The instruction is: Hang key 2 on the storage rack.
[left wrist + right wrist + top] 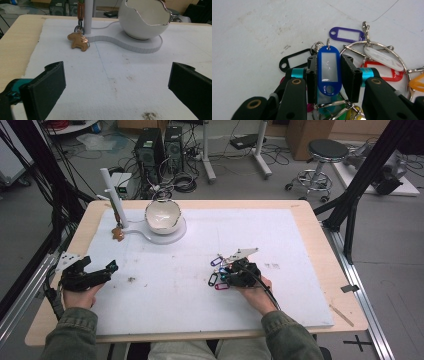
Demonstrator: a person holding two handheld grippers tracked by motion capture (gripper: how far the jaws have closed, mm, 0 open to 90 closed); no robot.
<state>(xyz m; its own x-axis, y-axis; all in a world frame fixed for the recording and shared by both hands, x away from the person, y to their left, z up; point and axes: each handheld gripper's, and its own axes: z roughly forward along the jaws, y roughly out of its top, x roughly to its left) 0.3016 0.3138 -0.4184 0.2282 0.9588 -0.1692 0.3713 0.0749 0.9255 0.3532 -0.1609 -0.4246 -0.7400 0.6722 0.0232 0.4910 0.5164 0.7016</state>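
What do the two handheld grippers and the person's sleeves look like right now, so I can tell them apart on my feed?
Both are black two-jaw tools with flat black pads and teal bands behind the jaws. The left gripper carries a grey three-cornered plate with dark dots. The right gripper carries a similar plate, shows brass-coloured rivets in its own view, and trails a black cable. The sleeves are olive green.

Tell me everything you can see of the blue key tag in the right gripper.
The blue key tag is a glossy, plastic-looking oval with a clear window over a white label, a small metal ring at its far end and a round hole at its near end. It lies lengthwise between the right gripper fingers, which press its two long edges. It sits over a pile of other tags on the white mat.
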